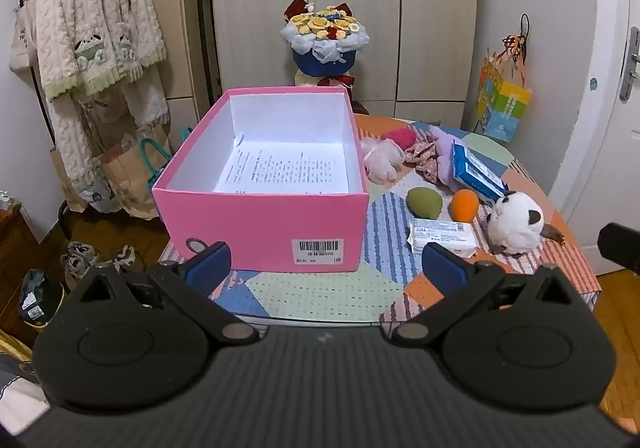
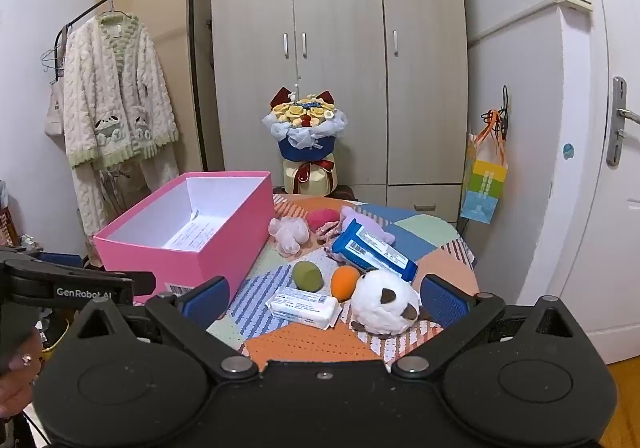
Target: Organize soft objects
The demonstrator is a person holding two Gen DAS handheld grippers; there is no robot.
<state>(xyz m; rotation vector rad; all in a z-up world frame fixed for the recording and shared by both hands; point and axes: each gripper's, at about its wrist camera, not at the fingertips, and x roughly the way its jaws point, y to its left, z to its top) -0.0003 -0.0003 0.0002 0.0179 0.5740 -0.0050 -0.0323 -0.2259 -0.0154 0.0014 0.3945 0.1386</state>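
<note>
Table, patchwork cloth: soft goods beside pink box, both my tools idle.
I see my left gripper and right gripper spread wide, gripping nothing. Box open, printed sheet inside. To its right: green sponge, orange sponge, white wipes pack, plush toy, blue pack, fabric pieces behind.

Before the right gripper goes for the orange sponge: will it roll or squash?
The orange sponge is egg-shaped and lies on its side, so a nudge would probably roll it toward the green sponge or the plush. It looks like soft foam, so it likely squashes under the pads. Probably very light. The right gripper is open and empty.
</note>
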